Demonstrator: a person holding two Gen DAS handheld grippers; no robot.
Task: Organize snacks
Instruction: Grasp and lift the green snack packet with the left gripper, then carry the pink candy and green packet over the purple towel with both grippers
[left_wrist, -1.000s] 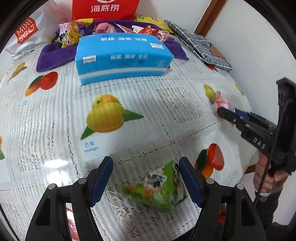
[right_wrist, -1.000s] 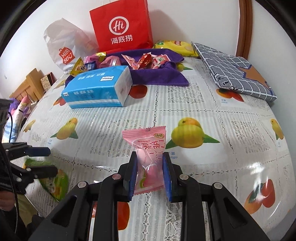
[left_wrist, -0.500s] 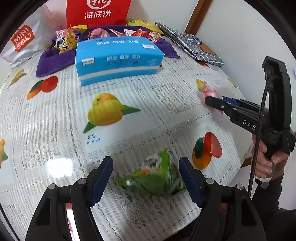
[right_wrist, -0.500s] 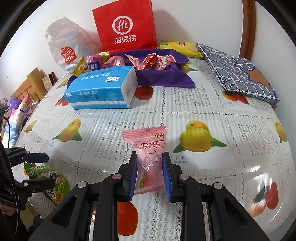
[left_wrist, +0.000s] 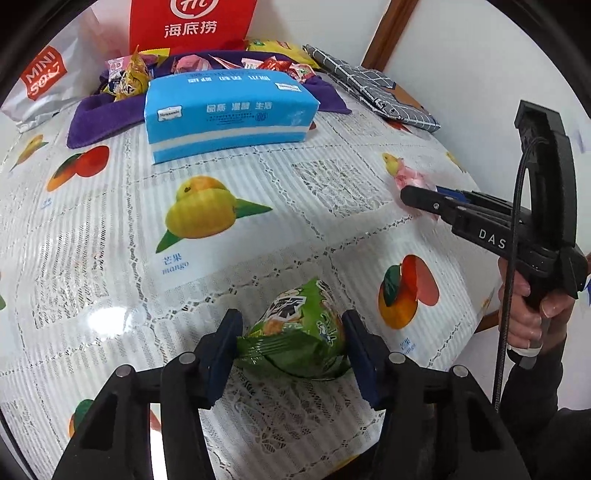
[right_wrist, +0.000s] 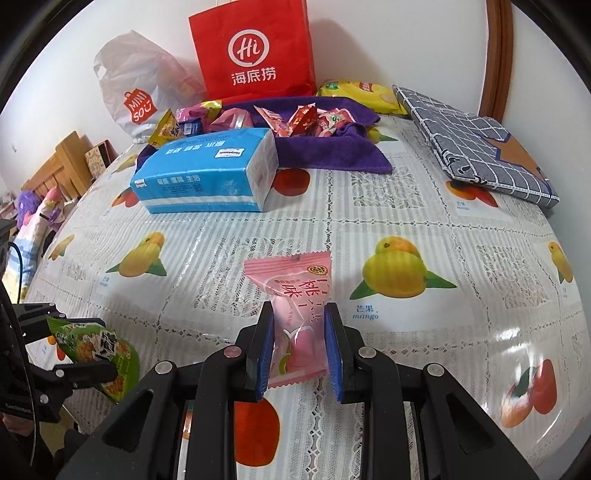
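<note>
While both point steeply down at the bench (right_wrist: 424, 221), my left tool (left_wrist: 291, 339) is closing on the green snack packet (left_wrist: 295, 332), right tool (right_wrist: 300, 349) clamps the pink candy (right_wrist: 295, 295).

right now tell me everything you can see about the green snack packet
The green snack packet is a small puffy pillow pouch of glossy plastic film with crimped ends, printed with bold dark characters and orange food pictures. It sits between the blue pads of the left gripper, whose jaws are closing on its two sides, over the near part of the fruit-print tablecloth. Whether it is lifted clear is hard to tell.
</note>
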